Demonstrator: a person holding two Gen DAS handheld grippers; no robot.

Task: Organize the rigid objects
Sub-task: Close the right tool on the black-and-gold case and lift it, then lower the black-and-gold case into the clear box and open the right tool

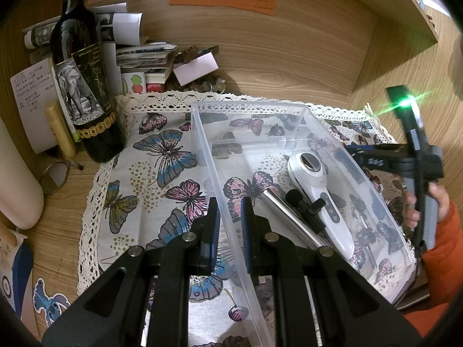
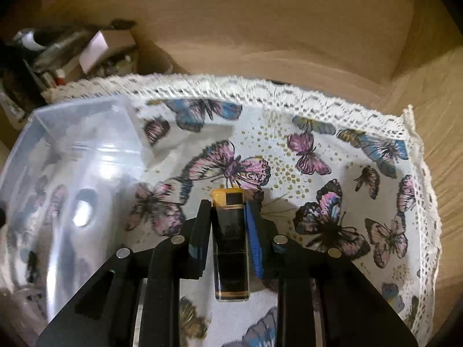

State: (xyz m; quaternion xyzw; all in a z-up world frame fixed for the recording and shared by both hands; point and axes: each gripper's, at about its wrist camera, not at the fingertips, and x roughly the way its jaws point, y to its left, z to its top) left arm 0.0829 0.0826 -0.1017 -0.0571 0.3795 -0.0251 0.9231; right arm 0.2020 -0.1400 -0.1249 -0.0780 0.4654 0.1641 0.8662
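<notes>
A clear plastic bin [image 1: 202, 133] lies on the butterfly cloth [image 1: 150, 179]. Inside it lie a white handheld device [image 1: 321, 193], a metal rod [image 1: 289, 217] and a black clip-on piece [image 1: 306, 205]. My left gripper [image 1: 230, 211] is shut on the bin's left wall. My right gripper [image 2: 230, 211] is shut on a black bottle with a yellow cap [image 2: 231, 240], held just above the cloth [image 2: 289, 144] to the right of the bin [image 2: 72, 150]. The right gripper also shows in the left wrist view [image 1: 356, 151], beyond the bin's right side.
A dark wine bottle [image 1: 84, 86], a yellow tube [image 1: 60, 130], a metal ring [image 1: 53, 177], and stacked papers and small boxes [image 1: 150, 63] crowd the back left. A cream cylinder [image 1: 17, 185] stands at the left. Wooden walls [image 1: 289, 52] enclose the desk behind and to the right.
</notes>
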